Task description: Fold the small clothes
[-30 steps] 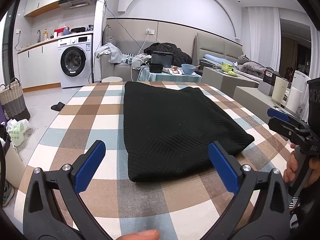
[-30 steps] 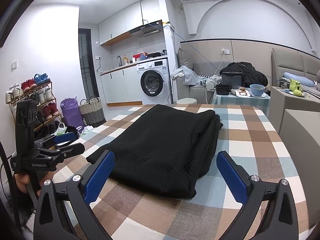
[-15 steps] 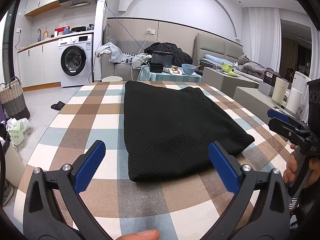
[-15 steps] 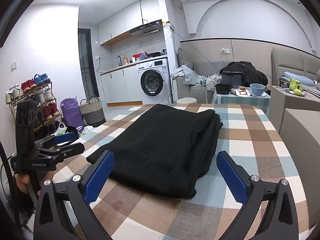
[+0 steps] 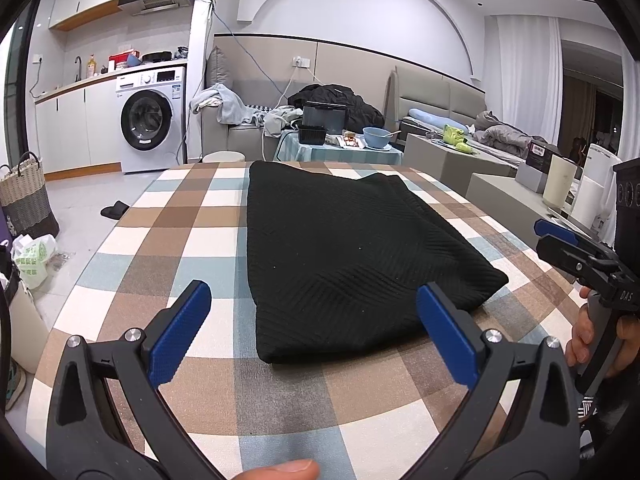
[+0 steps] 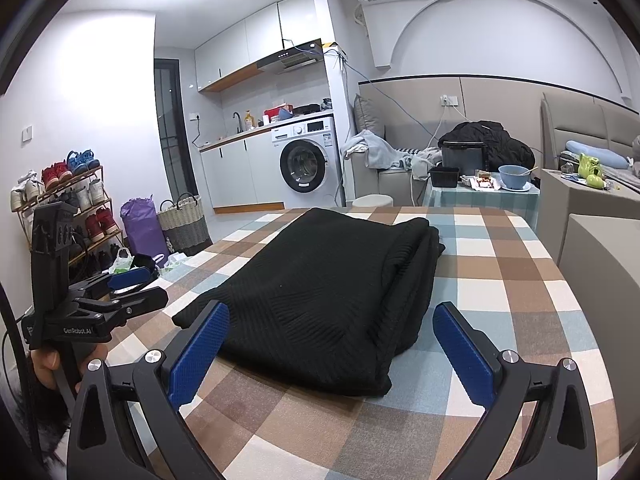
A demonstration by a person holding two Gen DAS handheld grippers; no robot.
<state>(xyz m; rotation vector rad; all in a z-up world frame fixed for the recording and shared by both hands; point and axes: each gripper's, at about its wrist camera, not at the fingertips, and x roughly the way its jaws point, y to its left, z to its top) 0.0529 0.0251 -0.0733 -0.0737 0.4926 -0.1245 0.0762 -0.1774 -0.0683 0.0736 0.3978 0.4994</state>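
Behind your tabletop (image 5: pixel 132 240), through the left wrist view, a washing machine (image 5: pixel 150 118) is standing under a counter and a sofa (image 5: pixel 360 96) piled with clothes is running along the far wall. You are holding the left hand-held gripper (image 5: pixel 312 322) just above the checked cloth with its blue pads spread wide apart, gripping nothing. Between and beyond those pads the folded black garment (image 5: pixel 344 248) is lying flat on the tabletop, its near edge sitting just ahead of the fingertips (no contact that I can make out). At the right edge your other hand (image 5: pixel 600 340) is gripping the handle of the right hand-held gripper (image 5: pixel 560 240), which is hovering beside the garment's right corner, seen side-on.

Through the right wrist view, a shoe rack (image 6: pixel 60 200), a purple bag (image 6: pixel 142 224) and a woven basket (image 6: pixel 184 220) are lining the left wall. You are keeping the right hand-held gripper (image 6: pixel 332 344) low over the tabletop (image 6: pixel 500 280), its pads standing well apart and empty. The black garment (image 6: pixel 328 288) is resting in a thick folded stack, its near corner lying between the two pads. At the left your hand (image 6: pixel 44 364) is holding the left hand-held gripper (image 6: pixel 136 284) just off the garment's left corner.
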